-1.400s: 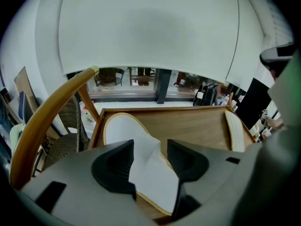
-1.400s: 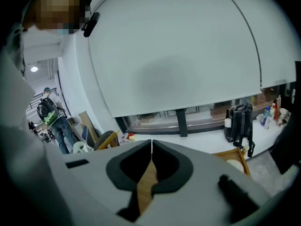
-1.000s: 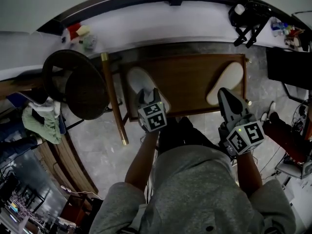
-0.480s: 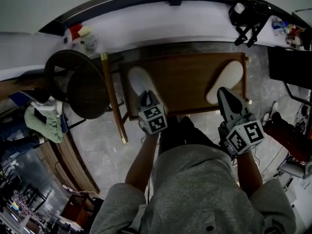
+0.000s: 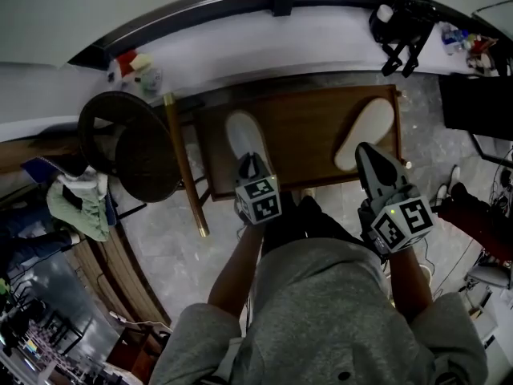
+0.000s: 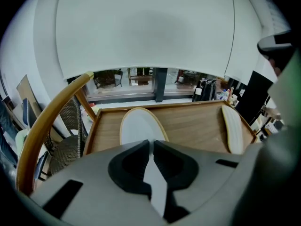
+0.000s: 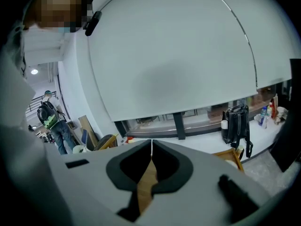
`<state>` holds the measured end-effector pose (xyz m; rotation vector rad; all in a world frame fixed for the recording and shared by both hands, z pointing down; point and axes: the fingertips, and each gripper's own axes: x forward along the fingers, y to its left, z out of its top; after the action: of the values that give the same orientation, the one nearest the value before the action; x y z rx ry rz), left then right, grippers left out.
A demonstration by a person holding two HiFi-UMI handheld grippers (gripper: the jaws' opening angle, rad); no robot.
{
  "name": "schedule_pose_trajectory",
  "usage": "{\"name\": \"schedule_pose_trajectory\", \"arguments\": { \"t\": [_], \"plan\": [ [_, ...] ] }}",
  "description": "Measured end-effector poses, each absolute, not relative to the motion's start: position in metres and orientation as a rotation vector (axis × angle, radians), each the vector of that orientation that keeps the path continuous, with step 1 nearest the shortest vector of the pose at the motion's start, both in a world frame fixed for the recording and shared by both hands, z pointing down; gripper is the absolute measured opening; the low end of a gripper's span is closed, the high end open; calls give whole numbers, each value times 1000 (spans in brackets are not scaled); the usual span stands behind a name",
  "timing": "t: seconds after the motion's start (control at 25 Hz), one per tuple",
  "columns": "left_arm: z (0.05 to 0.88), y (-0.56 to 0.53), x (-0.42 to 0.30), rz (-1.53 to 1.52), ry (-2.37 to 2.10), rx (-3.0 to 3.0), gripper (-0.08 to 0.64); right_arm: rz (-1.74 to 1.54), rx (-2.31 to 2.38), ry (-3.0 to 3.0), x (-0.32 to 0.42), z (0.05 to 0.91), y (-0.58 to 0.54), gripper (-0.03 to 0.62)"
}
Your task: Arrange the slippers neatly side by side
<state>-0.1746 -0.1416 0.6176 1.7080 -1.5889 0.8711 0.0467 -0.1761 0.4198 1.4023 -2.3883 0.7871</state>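
On the table (image 5: 313,127), left fingers (image 6: 127,164), just closed, pinch one slipper (image 5: 244,135) by its end.

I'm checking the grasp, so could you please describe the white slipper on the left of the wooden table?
The flat white oval slipper, thinly tan-edged, lies lengthwise on the brown wooden table near its left edge. The left gripper, whose jaws have just been closing, pinches its near end. Nothing else touches it.

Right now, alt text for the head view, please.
The left gripper has just closed its jaws on the near end of the left slipper on a wooden table. The right slipper lies apart, angled, the right gripper shut near it.
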Motion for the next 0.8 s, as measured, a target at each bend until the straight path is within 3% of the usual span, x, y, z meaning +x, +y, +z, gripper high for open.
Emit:
{"name": "schedule_pose_trajectory", "arguments": {
  "t": [0.8],
  "plan": [
    [628, -155, -83, 1005, -1395, 1900, 40, 803, 1601, -2291, 118, 416, -150, 26]
  ]
}}
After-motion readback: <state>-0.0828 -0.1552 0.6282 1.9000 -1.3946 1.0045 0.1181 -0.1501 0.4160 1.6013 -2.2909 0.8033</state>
